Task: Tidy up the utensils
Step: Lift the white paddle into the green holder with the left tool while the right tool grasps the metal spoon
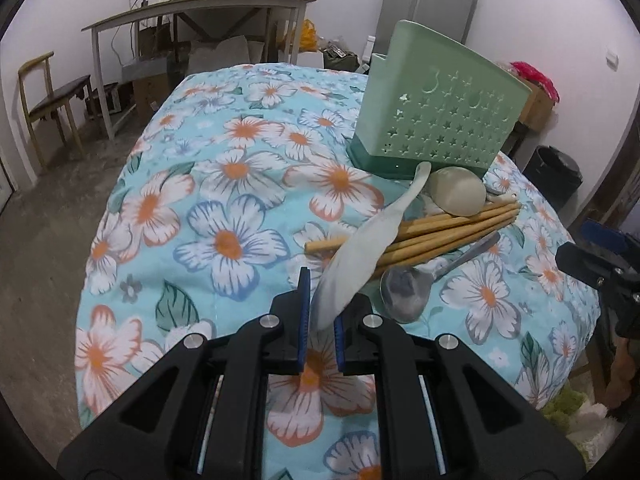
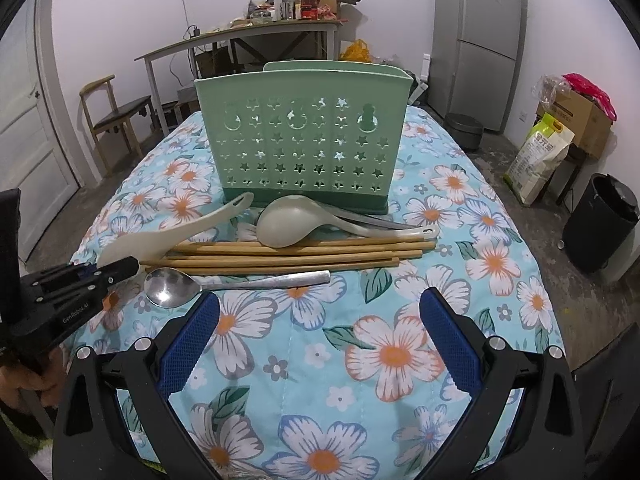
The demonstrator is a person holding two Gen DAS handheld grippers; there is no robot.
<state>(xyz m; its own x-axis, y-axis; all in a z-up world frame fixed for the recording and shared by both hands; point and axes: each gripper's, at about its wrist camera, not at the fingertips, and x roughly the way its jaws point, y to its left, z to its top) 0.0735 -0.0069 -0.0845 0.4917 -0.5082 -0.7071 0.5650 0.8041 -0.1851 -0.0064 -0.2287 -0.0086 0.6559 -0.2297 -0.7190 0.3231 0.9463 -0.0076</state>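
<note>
— See how the left gripper (image 1: 320,316) has that pale rice paddle (image 1: 360,248)? It's clamped on the broad blade end only, and the long handle sticks out toward the green holder (image 1: 436,108). My guess is it could pivot in the pads and swing down.

— And it lies across the chopsticks (image 1: 440,232). If it drags as it comes up, I'd expect them to roll or scatter over the flowered cloth (image 1: 224,184).

— Maybe knock the metal spoon (image 2: 224,280) too; that lies just in front of the chopsticks, bowl end nearest the left gripper. The ladle (image 2: 296,222) rests on the far side, its bowl on the chopsticks, close against the holder's base.

— How is the hand set?

— The left gripper comes in from the left edge of the table, angled downward, rolled so the blade sits on edge between the blue pads (image 1: 305,312). Jaws narrow, pinching the paddle.

— The other one?

— The right gripper (image 2: 320,344) hangs back over bare cloth, tilted down at the pile, jaws spread wide, nothing between them.

— The holder?

— Upright at the far side, behind everything. I can't see into its compartments, so I can't tell what's in it.
</note>
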